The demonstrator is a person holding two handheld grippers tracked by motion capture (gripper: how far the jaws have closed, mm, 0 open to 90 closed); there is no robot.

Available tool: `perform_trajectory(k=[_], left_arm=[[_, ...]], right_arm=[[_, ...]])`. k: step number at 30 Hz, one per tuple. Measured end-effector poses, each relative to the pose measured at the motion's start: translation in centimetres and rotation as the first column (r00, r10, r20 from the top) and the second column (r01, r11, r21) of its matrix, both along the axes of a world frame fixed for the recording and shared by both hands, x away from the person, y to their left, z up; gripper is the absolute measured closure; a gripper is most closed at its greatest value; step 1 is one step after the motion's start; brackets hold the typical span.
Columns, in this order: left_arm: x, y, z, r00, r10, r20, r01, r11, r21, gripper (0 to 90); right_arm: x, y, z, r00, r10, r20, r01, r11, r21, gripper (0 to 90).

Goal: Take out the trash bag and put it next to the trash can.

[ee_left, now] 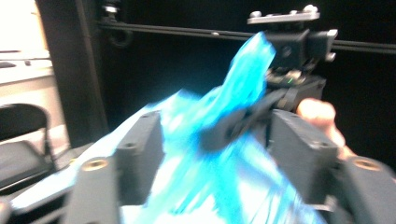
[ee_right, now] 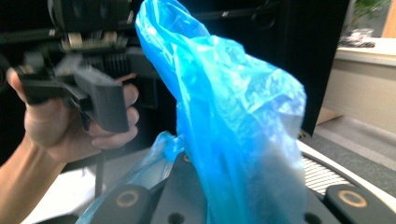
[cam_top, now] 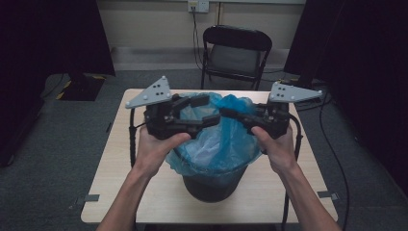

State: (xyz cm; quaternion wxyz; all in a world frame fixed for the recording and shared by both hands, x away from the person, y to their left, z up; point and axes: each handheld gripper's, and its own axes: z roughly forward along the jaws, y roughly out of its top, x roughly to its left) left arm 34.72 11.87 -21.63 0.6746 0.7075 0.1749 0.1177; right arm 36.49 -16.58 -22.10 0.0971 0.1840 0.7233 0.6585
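A dark round bin [cam_top: 211,186] stands on the table, lined with a blue plastic bag [cam_top: 217,144] whose rim is folded over the top. My right gripper [cam_top: 227,114] is shut on a raised fold of the bag [ee_right: 233,116], which rises between its jaws [ee_right: 219,205]. My left gripper [cam_top: 210,109] faces it from the left, open, with bag film [ee_left: 210,140] lying loose between its jaws [ee_left: 219,158]. In the left gripper view the right gripper's fingers [ee_left: 233,126] pinch the blue peak. Both grippers hover just above the bin's mouth.
The bin sits near the front middle of a light wooden table [cam_top: 120,192]. A black folding chair [cam_top: 235,53] stands behind the table. Dark curtains flank both sides, and cables trail along the floor [cam_top: 332,144] at right.
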Motion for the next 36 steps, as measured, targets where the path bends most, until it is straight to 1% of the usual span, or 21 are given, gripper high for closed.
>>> perform_trajectory(k=[2,5,7,8,9,10,12,14,17,18,20,21,22,23,25,27,29,31,32,34,36], left_arm=[[0.1,1.3,-0.6,0.9991,0.042,-0.003,-0.042,0.9991,0.003,26.6],[0.5,3.2,-1.9,0.9951,0.094,-0.031,-0.094,0.9955,0.009,25.0],[0.7,4.4,-2.8,0.9873,0.155,-0.035,-0.155,0.9879,0.014,24.0],[0.9,5.0,-3.3,0.9826,0.180,-0.045,-0.180,0.9836,0.002,24.0],[1.3,5.7,-3.8,0.9818,0.174,-0.077,-0.175,0.9845,-0.012,24.0],[1.5,6.0,-4.1,0.9820,0.169,-0.084,-0.171,0.9853,-0.010,23.8],[1.8,6.6,-4.7,0.9777,0.187,-0.097,-0.187,0.9824,0.005,23.4],[2.0,6.9,-5.2,0.9778,0.182,-0.103,-0.181,0.9833,0.016,22.3],[2.3,7.0,-6.0,0.9745,0.182,-0.131,-0.174,0.9823,0.067,18.3],[2.3,7.0,-6.3,0.9728,0.186,-0.138,-0.178,0.9815,0.072,18.3],[2.3,6.8,-6.7,0.9707,0.198,-0.135,-0.185,0.9769,0.107,19.0],[2.3,6.8,-6.8,0.9704,0.205,-0.129,-0.190,0.9748,0.116,22.4],[2.3,6.7,-6.9,0.9704,0.209,-0.120,-0.193,0.9722,0.132,31.6],[2.3,6.6,-7.0,0.9676,0.227,-0.111,-0.209,0.9661,0.152,40.6],[2.2,6.5,-7.0,0.9740,0.205,-0.095,-0.189,0.9690,0.160,58.1],[2.0,6.5,-6.8,0.9698,0.235,-0.066,-0.221,0.9604,0.170,69.1],[2.0,6.8,-6.4,0.9719,0.224,-0.072,-0.212,0.9662,0.147,85.9],[2.0,6.9,-5.9,0.9713,0.226,-0.074,-0.216,0.9681,0.128,88.9],[2.0,6.9,-5.6,0.9758,0.201,-0.086,-0.193,0.9764,0.098,89.4],[1.8,6.6,-4.9,0.9821,0.168,-0.085,-0.163,0.9845,0.065,89.7],[1.4,5.6,-3.7,0.9920,0.106,-0.069,-0.104,0.9942,0.026,89.7]], right_arm=[[0.2,-0.7,0.2,0.9999,-0.012,-0.001,0.012,1.000,0.020,89.9],[0.3,-1.3,0.5,0.9995,-0.032,-0.002,0.032,0.999,0.028,89.9],[0.3,-1.5,0.5,0.9992,-0.040,0.000,0.040,0.999,0.033,89.9],[0.3,-1.6,0.5,0.9992,-0.039,0.000,0.039,0.999,0.035,89.9],[0.3,-1.6,0.5,0.9993,-0.036,-0.001,0.036,0.999,0.039,89.9],[0.3,-1.6,0.5,0.9992,-0.039,0.000,0.039,0.998,0.039,89.9],[0.3,-1.4,0.4,0.9994,-0.034,-0.004,0.034,0.999,0.038,89.9],[0.3,-1.3,0.3,0.9995,-0.030,-0.002,0.031,0.999,0.038,89.8],[0.3,-1.2,-0.1,0.9997,-0.022,-0.010,0.022,0.999,0.042,89.8],[0.3,-1.2,-0.3,0.9997,-0.021,-0.012,0.021,0.999,0.039,89.8],[0.2,-1.3,-0.7,0.9997,-0.020,-0.016,0.021,0.999,0.039,89.8],[0.1,-1.4,-0.9,0.9997,-0.017,-0.018,0.018,0.999,0.041,89.8],[0.1,-1.5,-1.1,0.9996,-0.019,-0.020,0.020,0.999,0.043,89.9],[0.1,-1.6,-1.2,0.9995,-0.020,-0.025,0.021,0.999,0.044,89.8],[0.1,-1.8,-1.4,0.9992,-0.024,-0.031,0.025,0.999,0.042,89.8],[0.2,-1.9,-1.4,0.9992,-0.023,-0.033,0.024,0.999,0.045,89.8],[0.1,-2.0,-1.3,0.9993,-0.023,-0.031,0.024,0.999,0.049,89.8],[0.1,-2.0,-1.1,0.9994,-0.019,-0.030,0.020,0.998,0.053,89.8],[0.1,-2.0,-1.0,0.9994,-0.017,-0.029,0.019,0.998,0.053,89.8],[0.1,-1.8,-0.7,0.9996,-0.009,-0.025,0.011,0.998,0.058,89.8],[0.0,-1.4,-0.1,0.9997,0.010,-0.022,-0.009,0.998,0.069,89.8]])
